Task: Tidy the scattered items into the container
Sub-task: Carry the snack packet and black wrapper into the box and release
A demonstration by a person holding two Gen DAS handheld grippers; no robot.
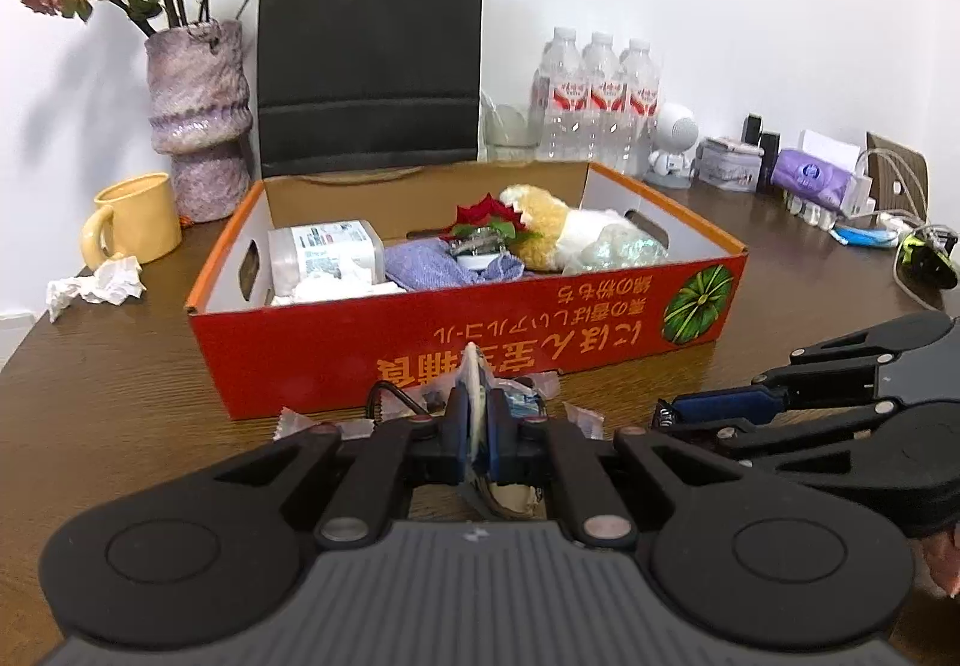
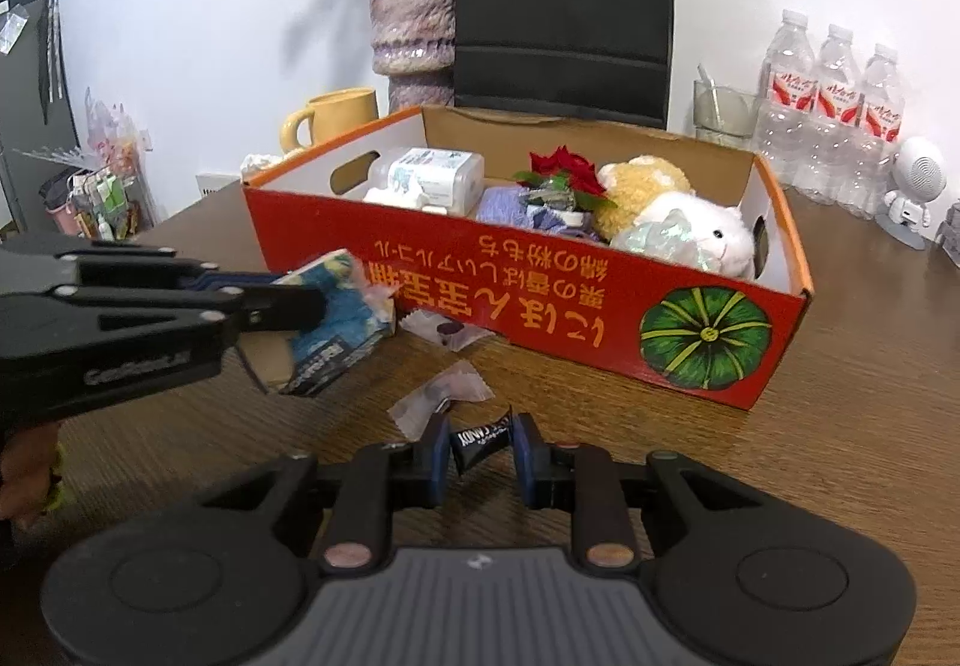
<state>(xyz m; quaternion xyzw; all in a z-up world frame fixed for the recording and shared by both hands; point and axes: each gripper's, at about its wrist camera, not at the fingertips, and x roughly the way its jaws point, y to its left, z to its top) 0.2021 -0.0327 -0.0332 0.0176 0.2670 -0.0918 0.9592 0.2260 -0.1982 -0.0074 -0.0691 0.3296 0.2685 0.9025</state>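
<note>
A red cardboard box (image 1: 420,342) (image 2: 540,282) stands open on the brown table, holding a plush toy (image 2: 690,222), a red flower, a purple cloth and a plastic jar. My left gripper (image 1: 477,420) is shut edge-on on a flat blue printed packet (image 2: 342,324), held just above the table in front of the box. My right gripper (image 2: 483,444) is shut on a small black candy wrapper (image 2: 483,435) low over the table. Pale candy wrappers (image 2: 438,396) lie on the table between the grippers and the box.
A yellow mug (image 1: 135,219), a purple vase with dried roses (image 1: 198,120), a black paper bag (image 1: 372,54) and water bottles (image 1: 594,96) stand behind the box. Crumpled tissue (image 1: 96,285) lies at the left. Small items and cables (image 1: 840,186) crowd the far right.
</note>
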